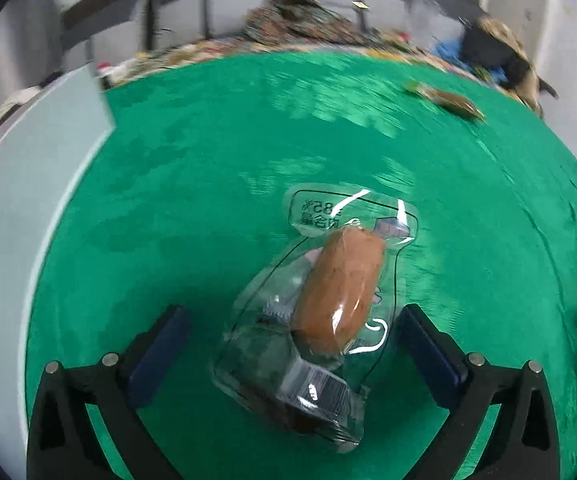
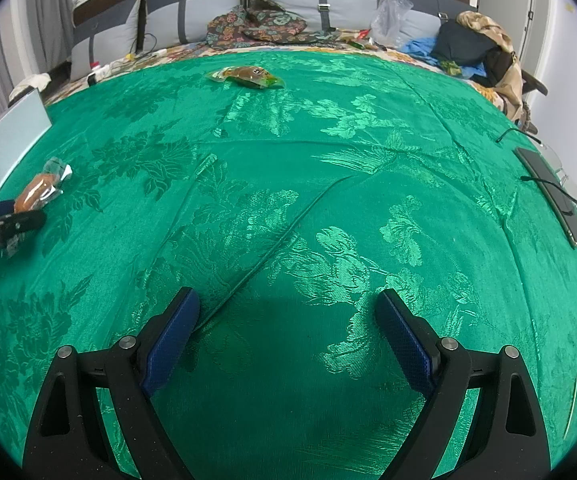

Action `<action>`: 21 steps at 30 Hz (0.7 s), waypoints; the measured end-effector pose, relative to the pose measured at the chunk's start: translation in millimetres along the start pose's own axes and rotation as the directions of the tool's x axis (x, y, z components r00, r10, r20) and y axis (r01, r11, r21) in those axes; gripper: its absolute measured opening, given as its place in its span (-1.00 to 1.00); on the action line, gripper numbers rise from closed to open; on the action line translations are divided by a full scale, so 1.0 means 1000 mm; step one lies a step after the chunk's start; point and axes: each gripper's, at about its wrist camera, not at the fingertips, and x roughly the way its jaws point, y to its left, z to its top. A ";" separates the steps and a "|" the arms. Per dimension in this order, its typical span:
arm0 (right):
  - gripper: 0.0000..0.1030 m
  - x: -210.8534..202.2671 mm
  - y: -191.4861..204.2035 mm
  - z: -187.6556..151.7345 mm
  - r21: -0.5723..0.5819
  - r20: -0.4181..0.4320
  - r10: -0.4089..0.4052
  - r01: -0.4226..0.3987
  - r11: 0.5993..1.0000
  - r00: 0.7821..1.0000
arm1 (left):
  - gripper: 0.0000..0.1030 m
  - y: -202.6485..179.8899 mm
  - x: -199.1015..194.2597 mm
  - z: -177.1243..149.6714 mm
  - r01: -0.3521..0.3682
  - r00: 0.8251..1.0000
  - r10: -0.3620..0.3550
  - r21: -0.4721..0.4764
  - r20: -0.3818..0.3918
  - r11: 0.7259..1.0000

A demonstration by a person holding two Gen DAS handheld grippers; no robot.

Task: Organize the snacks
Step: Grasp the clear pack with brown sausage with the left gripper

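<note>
A green floral cloth [image 2: 288, 200] covers the bed, with grey cushions [image 2: 192, 8] and heaped clothes [image 2: 476, 44] along its far edge. A pale grey panel [image 1: 20, 208] stands at the left side. The left gripper [image 1: 292, 324] has its jaws wide apart, the pads clear of a clear-wrapped brown snack [image 1: 340, 292] lying on the cloth between them. The right gripper [image 2: 288, 312] is also spread apart over bare cloth. A second snack [image 2: 248, 76] lies far off, near the cushions.
</note>
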 end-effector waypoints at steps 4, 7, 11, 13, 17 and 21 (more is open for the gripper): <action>0.79 0.000 0.000 0.000 0.000 0.000 0.000 0.000 1.000 1.000 | 1.00 0.008 0.002 -0.001 -0.028 0.999 0.029 -0.036 0.015 0.999; 0.79 0.000 0.000 0.000 0.000 0.000 0.001 -0.001 1.000 1.000 | 1.00 0.008 0.002 -0.001 -0.032 0.999 0.033 -0.035 0.015 0.999; 0.80 0.000 0.000 0.000 0.000 0.000 0.002 -0.002 1.000 1.000 | 1.00 0.008 0.001 -0.001 -0.032 0.999 0.033 -0.035 0.015 0.999; 0.80 0.000 0.000 0.000 0.000 0.000 0.001 -0.001 1.000 1.000 | 1.00 0.008 0.001 -0.001 -0.032 0.999 0.033 -0.035 0.015 0.999; 0.80 0.000 0.000 0.001 0.000 0.000 0.002 -0.002 1.000 1.000 | 1.00 0.007 0.001 -0.001 -0.033 0.999 0.034 -0.034 0.015 0.999; 0.80 0.000 -0.001 0.001 0.000 0.001 0.003 -0.003 1.000 1.000 | 1.00 0.008 0.001 -0.001 -0.033 0.999 0.033 -0.035 0.015 0.999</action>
